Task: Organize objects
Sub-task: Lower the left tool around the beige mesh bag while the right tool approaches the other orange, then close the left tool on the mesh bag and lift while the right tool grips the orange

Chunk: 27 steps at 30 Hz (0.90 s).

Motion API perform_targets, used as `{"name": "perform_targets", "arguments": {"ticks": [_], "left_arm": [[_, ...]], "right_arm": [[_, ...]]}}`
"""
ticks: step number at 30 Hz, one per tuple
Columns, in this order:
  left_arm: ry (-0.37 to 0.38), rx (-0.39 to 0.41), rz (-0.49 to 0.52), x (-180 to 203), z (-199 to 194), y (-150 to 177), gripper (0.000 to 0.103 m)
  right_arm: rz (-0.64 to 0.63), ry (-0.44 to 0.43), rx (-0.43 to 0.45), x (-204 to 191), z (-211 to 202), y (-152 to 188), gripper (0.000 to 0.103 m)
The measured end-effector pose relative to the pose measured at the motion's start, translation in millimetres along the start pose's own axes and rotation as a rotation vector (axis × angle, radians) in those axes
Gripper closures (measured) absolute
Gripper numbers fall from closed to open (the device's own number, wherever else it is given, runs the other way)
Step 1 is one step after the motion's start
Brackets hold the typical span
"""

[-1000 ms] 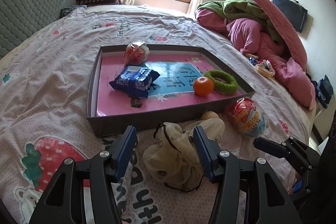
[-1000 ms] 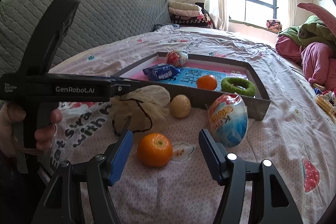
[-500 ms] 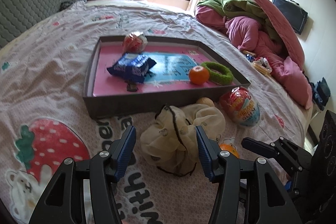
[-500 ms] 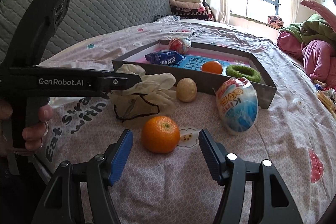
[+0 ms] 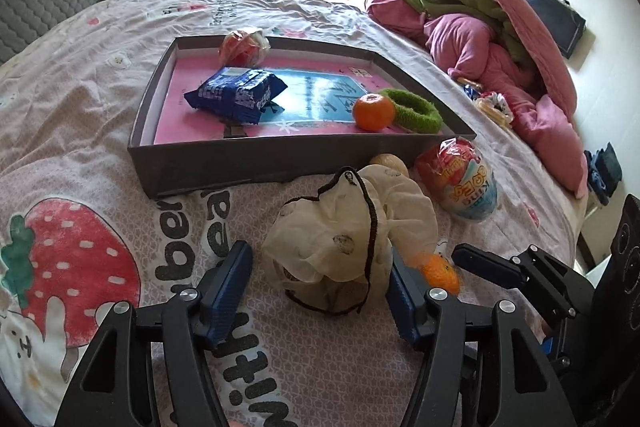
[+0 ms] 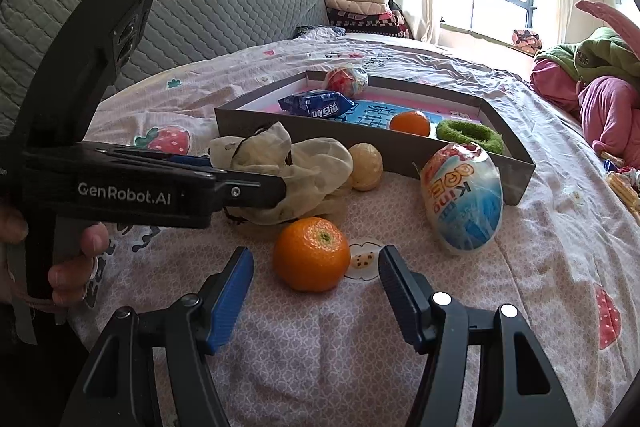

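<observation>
left tool widening around the pouch, right tool gaping at an orange

the left tool (image 5: 320, 287) is opening its jaws, with the cream drawstring pouch (image 5: 344, 239) sitting between them on the bed (image 5: 80, 131) — the pads are not pressing it. the right tool (image 6: 316, 287) is standing open, an orange (image 6: 311, 254) lying just ahead of its fingertips, untouched. a wrapped egg toy (image 6: 462, 197) and a pale ball (image 6: 365, 166) are lying beside the grey tray (image 5: 224, 163) — inside are a blue snack pack (image 5: 236, 93), another orange and a green ring (image 5: 414, 109).

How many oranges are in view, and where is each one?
2. One orange lies in the box, beside the green ring. The other orange lies on the bed, before the right tool. More may be hidden.
</observation>
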<state>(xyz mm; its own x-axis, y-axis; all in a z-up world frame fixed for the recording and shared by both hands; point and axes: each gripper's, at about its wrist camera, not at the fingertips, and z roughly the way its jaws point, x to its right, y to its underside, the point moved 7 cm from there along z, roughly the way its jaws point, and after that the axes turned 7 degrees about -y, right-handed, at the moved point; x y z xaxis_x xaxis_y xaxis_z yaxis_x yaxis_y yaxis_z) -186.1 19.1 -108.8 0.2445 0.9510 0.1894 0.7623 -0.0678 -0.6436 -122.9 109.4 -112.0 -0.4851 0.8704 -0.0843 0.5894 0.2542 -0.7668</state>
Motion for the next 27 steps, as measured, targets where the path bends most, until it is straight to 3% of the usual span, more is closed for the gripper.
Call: {"name": "perform_targets", "arguments": {"ticks": [8,13,16,18,27], "left_arm": [[-0.024,0.003,0.033,6,7,-4,0.037],[-0.024,0.005,0.039,9,8,-6,0.038],[-0.018,0.006,0.043,10,8,-7,0.046],[-0.008,0.003,0.047,13,8,-7,0.06],[0.018,0.014,0.077,22,6,-8,0.088]], "right_arm": [[-0.012,0.033,0.002,3,7,0,0.039],[-0.022,0.025,0.01,2,8,-1,0.051],[-0.041,0.016,0.011,-2,9,-1,0.06],[-0.054,0.009,0.004,-4,11,0,0.062],[-0.062,0.006,0.006,-5,12,-1,0.063]]}}
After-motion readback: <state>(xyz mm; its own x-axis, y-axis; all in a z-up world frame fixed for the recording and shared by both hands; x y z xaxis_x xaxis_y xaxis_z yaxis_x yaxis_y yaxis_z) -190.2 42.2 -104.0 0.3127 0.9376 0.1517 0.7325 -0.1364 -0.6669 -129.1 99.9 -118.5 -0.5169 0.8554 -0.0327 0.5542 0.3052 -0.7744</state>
